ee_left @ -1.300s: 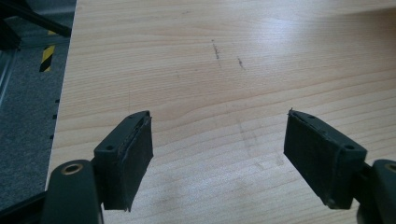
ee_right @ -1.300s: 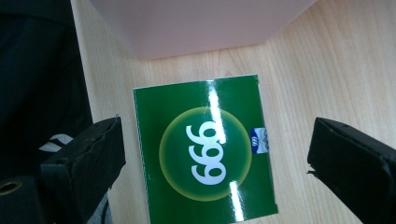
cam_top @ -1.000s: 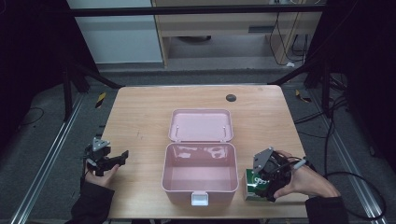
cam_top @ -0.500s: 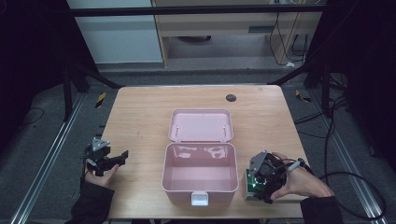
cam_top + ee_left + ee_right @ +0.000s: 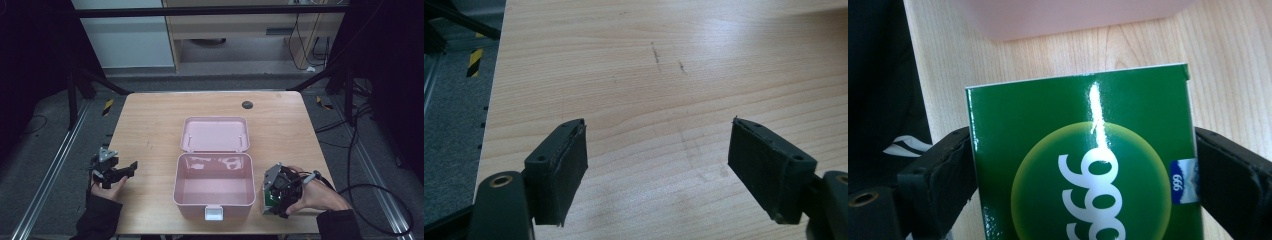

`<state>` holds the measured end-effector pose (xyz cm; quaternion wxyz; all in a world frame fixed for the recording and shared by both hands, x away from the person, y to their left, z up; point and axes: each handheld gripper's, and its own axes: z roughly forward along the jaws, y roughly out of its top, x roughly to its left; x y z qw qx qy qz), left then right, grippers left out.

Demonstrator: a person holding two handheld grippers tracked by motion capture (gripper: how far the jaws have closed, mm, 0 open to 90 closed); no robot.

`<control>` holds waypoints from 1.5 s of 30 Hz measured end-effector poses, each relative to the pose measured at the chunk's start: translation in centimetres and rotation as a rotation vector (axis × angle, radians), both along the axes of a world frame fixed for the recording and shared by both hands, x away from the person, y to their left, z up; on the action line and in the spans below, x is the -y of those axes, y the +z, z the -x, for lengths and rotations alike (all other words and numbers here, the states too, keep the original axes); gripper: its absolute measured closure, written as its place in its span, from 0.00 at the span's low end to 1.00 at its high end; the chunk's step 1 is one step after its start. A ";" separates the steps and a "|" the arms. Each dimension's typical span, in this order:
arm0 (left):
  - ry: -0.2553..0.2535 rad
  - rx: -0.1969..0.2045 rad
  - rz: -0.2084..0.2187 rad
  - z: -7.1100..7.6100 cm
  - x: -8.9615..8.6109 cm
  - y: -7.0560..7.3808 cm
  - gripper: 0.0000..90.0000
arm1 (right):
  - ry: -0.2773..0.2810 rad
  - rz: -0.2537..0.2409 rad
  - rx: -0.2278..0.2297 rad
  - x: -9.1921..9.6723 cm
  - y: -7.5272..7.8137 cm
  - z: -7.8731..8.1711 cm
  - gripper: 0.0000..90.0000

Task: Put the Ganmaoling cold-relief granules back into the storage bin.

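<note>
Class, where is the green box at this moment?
In the high view the green box sits at the table's near right, held in the right tongs, just right of the open pink case.

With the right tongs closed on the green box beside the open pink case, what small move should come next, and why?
Probably lift the green box slightly and carry it toward the pink case. The right tongs clamp its sides, the case stands open beside it, and the left tongs stand open over the table.
</note>
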<state>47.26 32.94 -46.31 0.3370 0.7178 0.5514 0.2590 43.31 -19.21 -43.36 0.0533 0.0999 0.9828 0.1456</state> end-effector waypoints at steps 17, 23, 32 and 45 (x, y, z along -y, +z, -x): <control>0.000 -0.001 -0.001 0.0 0.0 0.0 0.26 | 0.005 0.016 -0.034 -0.1 -1.1 -0.4 0.10; -0.001 -0.001 0.000 0.0 0.0 0.0 0.26 | 0.005 0.020 -0.040 -0.2 -1.3 -0.5 0.11; -0.002 0.000 -0.001 0.0 0.0 0.0 0.26 | -0.013 0.026 -0.062 -0.1 -1.2 -0.7 0.16; -0.001 -0.001 -0.002 0.0 0.0 0.0 0.26 | -0.025 0.014 -0.067 0.6 0.0 -0.4 0.18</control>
